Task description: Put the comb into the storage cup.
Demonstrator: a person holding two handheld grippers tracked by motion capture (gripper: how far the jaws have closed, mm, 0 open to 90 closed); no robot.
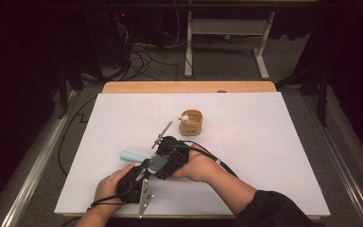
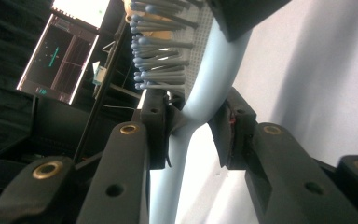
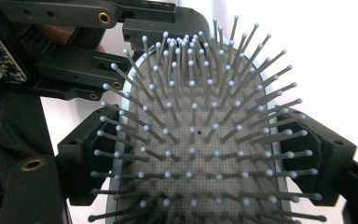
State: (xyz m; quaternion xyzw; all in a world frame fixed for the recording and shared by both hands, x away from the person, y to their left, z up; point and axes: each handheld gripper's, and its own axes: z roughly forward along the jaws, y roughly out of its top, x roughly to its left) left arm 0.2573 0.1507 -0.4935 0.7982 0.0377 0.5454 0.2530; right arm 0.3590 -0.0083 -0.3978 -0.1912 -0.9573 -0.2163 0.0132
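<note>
A light blue hairbrush [image 1: 131, 156] with grey ball-tipped bristles is held just above the white table [image 1: 264, 156], with a gripper on each end. My left gripper [image 1: 145, 169] is shut on its narrow neck; in the left gripper view the pads [image 2: 158, 130] press the neck of the hairbrush [image 2: 200, 100] from both sides. My right gripper [image 1: 160, 164] is shut across the head, bristles facing its camera. In the right gripper view its pads [image 3: 81, 163] clamp the two long edges of the hairbrush [image 3: 191, 140]. The left gripper's jaws show behind the head at upper left.
A small round wooden cup [image 1: 192, 124] with a pale little figure [image 1: 184, 117] at its rim stands behind the hands, near the table's middle. A thin grey metal piece [image 1: 162, 134] sticks out beyond the right gripper. Cables and desk legs lie on the floor behind the table.
</note>
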